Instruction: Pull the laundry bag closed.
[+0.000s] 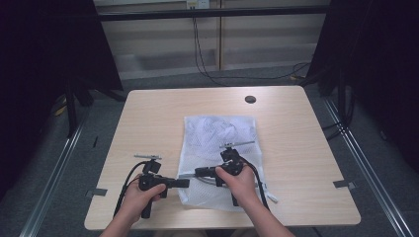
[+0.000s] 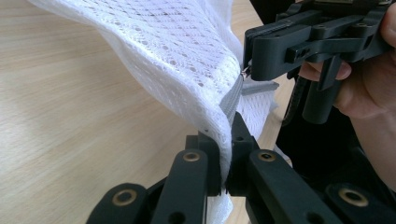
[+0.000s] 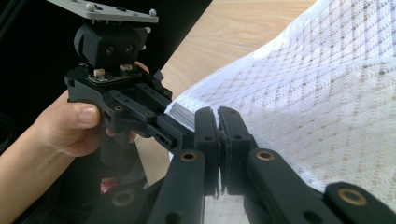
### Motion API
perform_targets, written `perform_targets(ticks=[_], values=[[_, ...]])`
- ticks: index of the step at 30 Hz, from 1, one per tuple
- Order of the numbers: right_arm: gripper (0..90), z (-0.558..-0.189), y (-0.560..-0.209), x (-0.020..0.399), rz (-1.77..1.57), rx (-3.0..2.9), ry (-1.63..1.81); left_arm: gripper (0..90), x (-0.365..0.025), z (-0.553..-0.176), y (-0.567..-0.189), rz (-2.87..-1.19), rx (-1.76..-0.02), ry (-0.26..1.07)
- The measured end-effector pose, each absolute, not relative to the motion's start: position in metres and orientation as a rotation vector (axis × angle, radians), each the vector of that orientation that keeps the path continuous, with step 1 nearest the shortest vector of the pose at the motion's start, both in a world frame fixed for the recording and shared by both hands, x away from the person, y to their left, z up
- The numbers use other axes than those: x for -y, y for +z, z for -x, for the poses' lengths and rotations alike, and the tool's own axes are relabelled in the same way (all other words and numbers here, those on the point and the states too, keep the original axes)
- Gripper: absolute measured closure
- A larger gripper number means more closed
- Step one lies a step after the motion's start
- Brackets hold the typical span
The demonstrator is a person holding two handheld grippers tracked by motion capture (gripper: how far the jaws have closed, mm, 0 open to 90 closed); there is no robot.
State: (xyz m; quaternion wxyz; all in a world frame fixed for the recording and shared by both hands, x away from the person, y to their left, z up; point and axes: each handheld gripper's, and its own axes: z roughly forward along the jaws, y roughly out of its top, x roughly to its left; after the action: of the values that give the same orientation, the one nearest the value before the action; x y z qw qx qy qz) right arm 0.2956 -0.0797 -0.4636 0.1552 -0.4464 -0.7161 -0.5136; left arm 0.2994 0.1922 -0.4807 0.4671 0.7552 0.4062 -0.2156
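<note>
High view: both hand-held grippers pinch the white mesh bag on the table.

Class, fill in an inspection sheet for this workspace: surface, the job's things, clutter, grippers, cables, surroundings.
Surface: light wooden table.
Job's things: white mesh laundry bag lying flat, grey zipper along its near edge, that edge lifted.
Clutter: small dark round disc near the far edge.
Grippers: left gripper shut on the bag's edge by the zipper; right gripper shut at the zipper, apparently on its pull.
Cables: black cable trailing from the left gripper; black cables on the floor beyond.
Surroundings: grey floor, dark curtains at both sides.
</note>
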Motion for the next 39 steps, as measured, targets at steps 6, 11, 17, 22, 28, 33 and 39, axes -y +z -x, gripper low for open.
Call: perform_targets(ticks=[6, 11, 17, 22, 28, 33, 39], values=[[87.4, -0.295, -0.464, 0.084, 1.290, 2.062, -1.466, 88.0, -0.194, -0.300, -0.481, -1.843, -1.015, -0.533], [87.4, -0.294, -0.464, 0.089, 1.297, 2.065, -1.466, 88.0, -0.192, -0.300, -0.482, -1.846, -1.013, -0.541], [87.4, -0.294, -0.464, 0.092, 1.307, 2.053, -1.466, 87.9, -0.193, -0.301, -0.483, -1.838, -1.021, -0.532], [87.4, -0.293, -0.463, 0.093, 1.304, 2.057, -1.463, 87.9, -0.192, -0.300, -0.483, -1.843, -1.019, -0.527], [87.4, -0.293, -0.464, 0.094, 1.307, 2.055, -1.463, 88.0, -0.191, -0.301, -0.483, -1.844, -1.020, -0.538], [87.4, -0.293, -0.465, 0.097, 1.314, 2.057, -1.464, 88.0, -0.192, -0.301, -0.483, -1.841, -1.028, -0.539], [87.4, -0.292, -0.464, 0.104, 1.334, 2.040, -1.464, 88.0, -0.191, -0.301, -0.483, -1.833, -1.024, -0.548]])
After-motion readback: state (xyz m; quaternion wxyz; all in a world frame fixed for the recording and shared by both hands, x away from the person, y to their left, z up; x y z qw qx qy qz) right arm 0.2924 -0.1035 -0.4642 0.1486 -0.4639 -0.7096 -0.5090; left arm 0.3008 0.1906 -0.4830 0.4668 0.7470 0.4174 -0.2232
